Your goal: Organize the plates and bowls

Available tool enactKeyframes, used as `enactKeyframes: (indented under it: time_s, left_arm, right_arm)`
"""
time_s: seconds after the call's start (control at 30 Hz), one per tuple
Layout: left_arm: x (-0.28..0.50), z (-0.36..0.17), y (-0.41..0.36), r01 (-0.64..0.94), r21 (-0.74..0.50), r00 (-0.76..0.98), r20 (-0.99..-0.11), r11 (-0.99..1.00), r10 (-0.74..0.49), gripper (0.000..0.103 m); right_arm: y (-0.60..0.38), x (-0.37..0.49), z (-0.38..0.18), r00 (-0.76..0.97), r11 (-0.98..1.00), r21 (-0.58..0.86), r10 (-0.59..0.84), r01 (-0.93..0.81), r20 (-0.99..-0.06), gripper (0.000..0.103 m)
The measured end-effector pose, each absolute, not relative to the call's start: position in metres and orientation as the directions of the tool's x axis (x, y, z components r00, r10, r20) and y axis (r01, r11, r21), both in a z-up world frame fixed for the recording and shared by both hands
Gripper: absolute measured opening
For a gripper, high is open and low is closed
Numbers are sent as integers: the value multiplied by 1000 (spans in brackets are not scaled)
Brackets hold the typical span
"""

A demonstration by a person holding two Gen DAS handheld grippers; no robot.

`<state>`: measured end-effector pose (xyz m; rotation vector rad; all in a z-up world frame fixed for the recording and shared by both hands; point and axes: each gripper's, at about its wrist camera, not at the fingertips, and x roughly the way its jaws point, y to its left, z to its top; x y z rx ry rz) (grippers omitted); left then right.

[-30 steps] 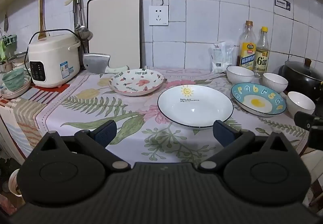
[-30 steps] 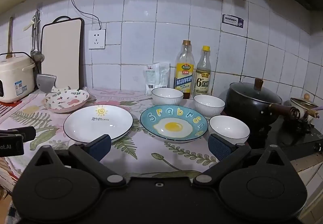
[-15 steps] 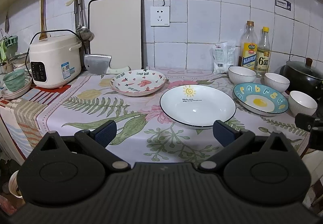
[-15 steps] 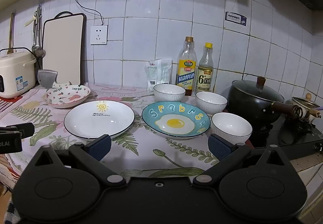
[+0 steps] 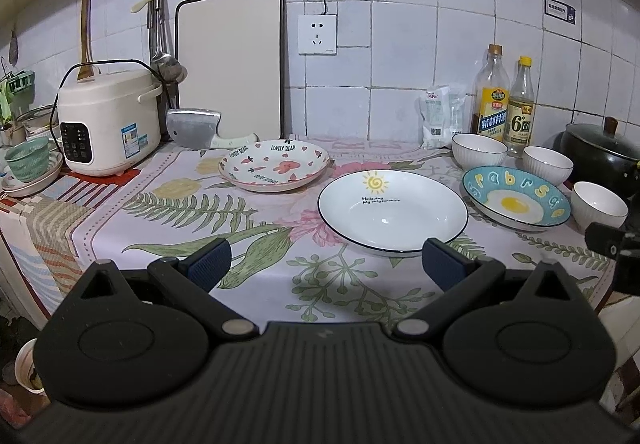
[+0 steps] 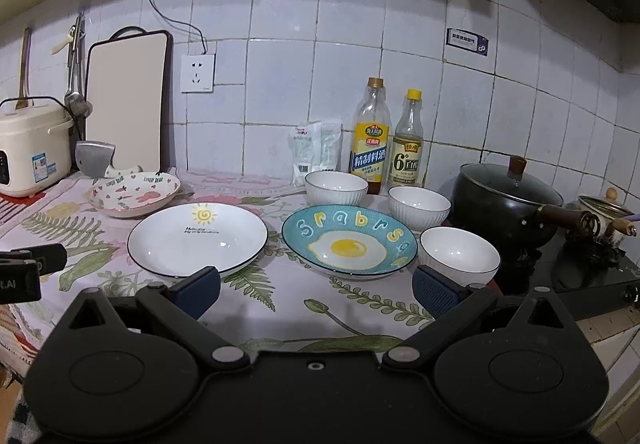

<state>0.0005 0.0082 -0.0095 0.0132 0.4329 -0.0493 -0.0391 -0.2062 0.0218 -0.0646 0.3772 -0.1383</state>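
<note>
Three plates lie on the flowered tablecloth: a pink patterned plate [image 5: 274, 166] [image 6: 134, 194] at the back left, a white plate with a sun [image 5: 392, 210] [image 6: 198, 238] in the middle, and a blue fried-egg plate [image 5: 516, 198] [image 6: 348, 240] to the right. Three white bowls [image 5: 479, 150] [image 5: 547, 164] [image 5: 598, 206] [image 6: 336, 188] [image 6: 419, 206] [image 6: 460, 256] stand around the blue plate. My left gripper [image 5: 326, 268] is open and empty at the table's front edge before the white plate. My right gripper [image 6: 316, 290] is open and empty before the blue plate.
A rice cooker [image 5: 106, 122], a cleaver [image 5: 196, 130] and a cutting board [image 5: 230, 64] stand at the back left. Two bottles [image 6: 370, 138] [image 6: 408, 146] and a bag [image 6: 314, 150] stand against the wall. A black pot [image 6: 506, 200] sits on the stove at the right.
Both grippers have shifted slightly, so the scene sits a little lower and to the right in each view. Nothing on the table has moved; both grippers stay open.
</note>
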Motion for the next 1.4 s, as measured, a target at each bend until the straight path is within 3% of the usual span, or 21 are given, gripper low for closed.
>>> enactKeyframes:
  time_s: [1.4]
  left_arm:
    - [-2,-12,0,75,19,905,-422,997,-60,103]
  right_arm:
    - [-224,-51,14,929,975,-74,-223,210,-297,103]
